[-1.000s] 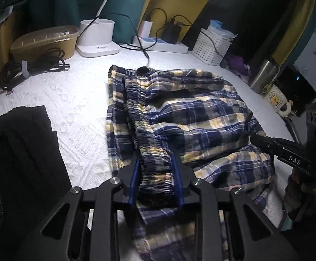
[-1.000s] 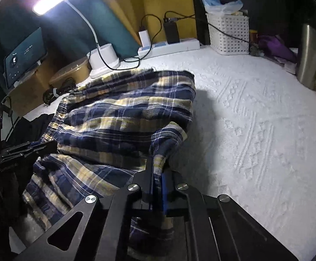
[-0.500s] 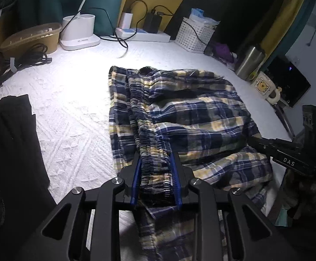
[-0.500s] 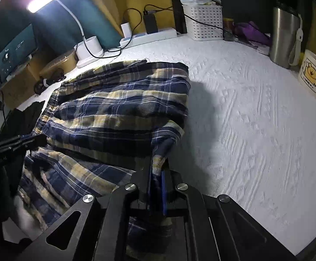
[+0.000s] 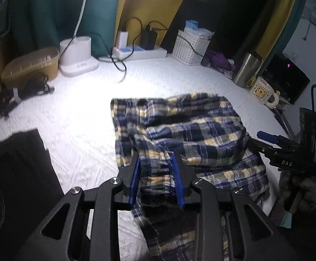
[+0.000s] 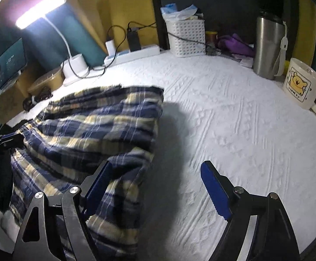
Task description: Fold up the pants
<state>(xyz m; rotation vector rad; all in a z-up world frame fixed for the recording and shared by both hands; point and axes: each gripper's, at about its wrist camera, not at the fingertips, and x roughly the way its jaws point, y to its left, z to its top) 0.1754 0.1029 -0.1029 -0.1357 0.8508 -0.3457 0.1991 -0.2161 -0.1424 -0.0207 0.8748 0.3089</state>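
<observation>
The blue, yellow and white plaid pants (image 5: 190, 130) lie bunched in a rough fold on the white quilted cover (image 5: 75, 113). My left gripper (image 5: 156, 169) is shut on the pants' gathered elastic waistband and holds it raised near the front edge. My right gripper (image 6: 155, 174) is open and empty; its left finger (image 6: 97, 184) lies over the pants' right edge (image 6: 105, 126), its right finger over bare cover. The right gripper also shows at the right of the left wrist view (image 5: 284, 154).
At the back stand a lamp base (image 5: 77, 54), a power strip with cables (image 5: 138, 52), a white basket (image 5: 190, 45), a steel tumbler (image 6: 269, 45) and a bear mug (image 6: 301, 84). A tan box (image 5: 31, 65) and a dark garment (image 5: 16, 165) lie left.
My right gripper has opened and let go of the pants' edge. My left gripper has pulled the waistband back toward the front, bunching the pants; both views have tilted up.
</observation>
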